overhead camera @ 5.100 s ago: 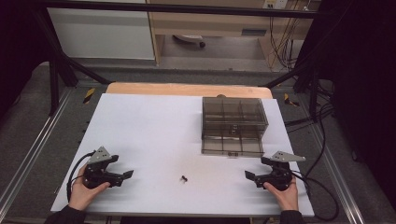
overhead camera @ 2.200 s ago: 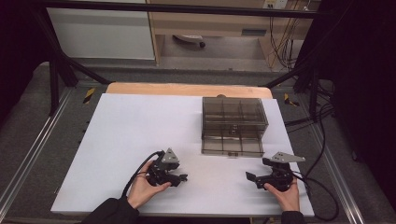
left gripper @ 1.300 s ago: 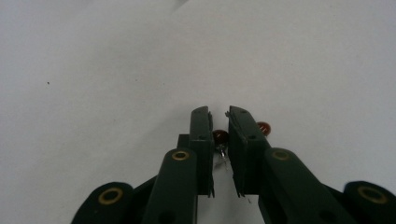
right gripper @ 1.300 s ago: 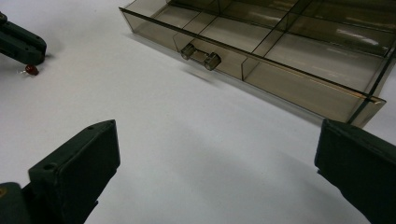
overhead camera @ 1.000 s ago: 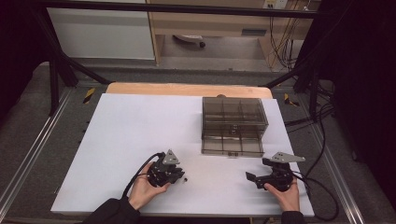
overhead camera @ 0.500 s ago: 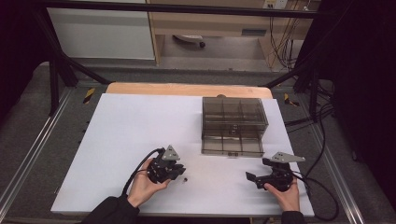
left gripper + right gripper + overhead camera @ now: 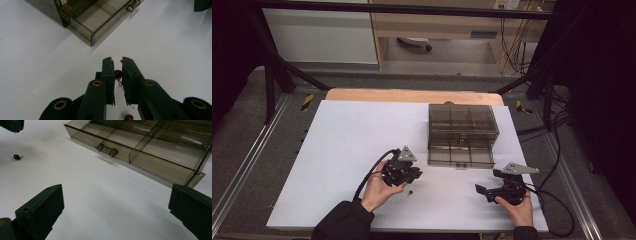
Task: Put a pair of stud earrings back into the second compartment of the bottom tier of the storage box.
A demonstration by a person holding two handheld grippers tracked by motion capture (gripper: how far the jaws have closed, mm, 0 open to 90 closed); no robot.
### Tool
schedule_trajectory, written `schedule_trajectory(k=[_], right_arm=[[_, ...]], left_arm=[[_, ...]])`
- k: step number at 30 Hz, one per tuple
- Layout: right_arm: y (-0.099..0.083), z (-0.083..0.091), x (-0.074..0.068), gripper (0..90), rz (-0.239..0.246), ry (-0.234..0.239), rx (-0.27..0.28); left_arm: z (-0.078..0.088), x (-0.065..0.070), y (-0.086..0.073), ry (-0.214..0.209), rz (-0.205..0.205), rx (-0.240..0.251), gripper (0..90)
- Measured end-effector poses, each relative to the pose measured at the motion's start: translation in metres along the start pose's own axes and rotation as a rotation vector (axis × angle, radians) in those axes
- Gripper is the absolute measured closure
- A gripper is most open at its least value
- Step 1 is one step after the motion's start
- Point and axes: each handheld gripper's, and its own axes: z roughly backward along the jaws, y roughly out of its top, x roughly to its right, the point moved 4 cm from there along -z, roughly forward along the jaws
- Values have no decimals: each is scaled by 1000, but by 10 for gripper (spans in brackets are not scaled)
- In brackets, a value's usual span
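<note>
My left gripper [image 7: 413,173] [image 7: 116,61] hovers just above the white table, a little in front of the box, shut on a small dark red bead [image 7: 118,73] with a thin wire on it. A second red bead [image 7: 128,117] [image 7: 411,192] [image 7: 16,157] lies on the table right below it. The smoky clear plastic box [image 7: 462,131] stands at the middle right with its bottom drawer [image 7: 140,152] [image 7: 96,20] pulled out, its compartments bare. My right gripper [image 7: 482,189] [image 7: 116,202] rests open near the front right edge, holding nothing.
The drawer has a small clear knob [image 7: 107,150] on its front. The white table top [image 7: 347,135] is bare on the left. A wooden strip [image 7: 412,95] runs along the far edge. Cables trail from both grippers.
The left gripper went from the front left to the beads at the middle, shut on one, and has now lifted slightly toward the box. The right gripper has stayed put.
</note>
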Motion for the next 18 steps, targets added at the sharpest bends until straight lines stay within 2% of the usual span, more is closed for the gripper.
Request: schedule_trajectory(k=[18], right_arm=[[0,0,0,8,-1,3,-3]], left_arm=[[-35,11,52,-2,-29,4,805]])
